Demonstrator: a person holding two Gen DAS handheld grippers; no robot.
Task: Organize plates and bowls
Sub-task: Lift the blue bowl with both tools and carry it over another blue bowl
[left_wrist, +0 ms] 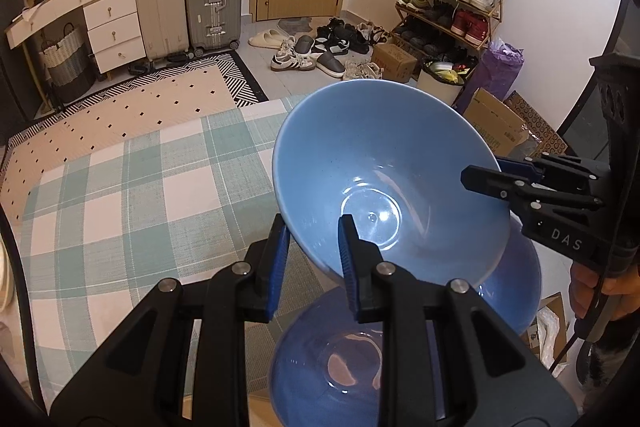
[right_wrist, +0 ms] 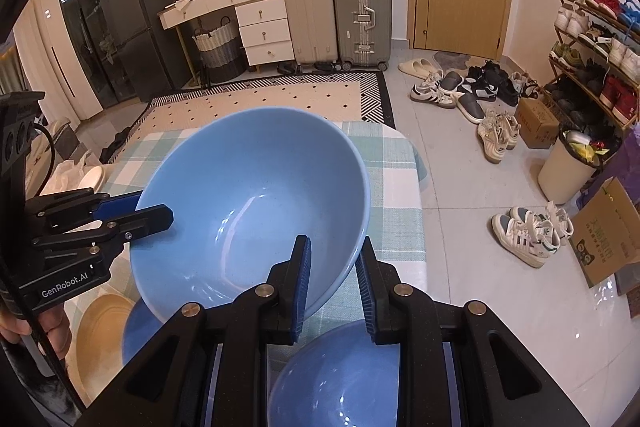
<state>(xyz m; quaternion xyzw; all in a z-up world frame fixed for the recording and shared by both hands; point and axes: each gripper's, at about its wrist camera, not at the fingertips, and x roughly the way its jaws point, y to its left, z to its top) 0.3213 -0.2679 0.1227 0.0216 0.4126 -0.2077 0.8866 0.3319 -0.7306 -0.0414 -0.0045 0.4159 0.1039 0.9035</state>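
Left wrist: left gripper (left_wrist: 314, 255) clamped on light blue bowl (left_wrist: 384, 179) rim, held tilted above two bowls on counter (left_wrist: 120, 195). Right wrist: right gripper (right_wrist: 334, 277) pinches opposite rim. Glazed ceramic, likely slippery, fragile; grip rim.

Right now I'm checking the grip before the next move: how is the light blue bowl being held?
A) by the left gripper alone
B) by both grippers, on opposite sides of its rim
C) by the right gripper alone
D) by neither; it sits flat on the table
B: the left gripper and the right gripper each clamp the rim of the light blue bowl, on opposite sides, and the bowl is tilted.
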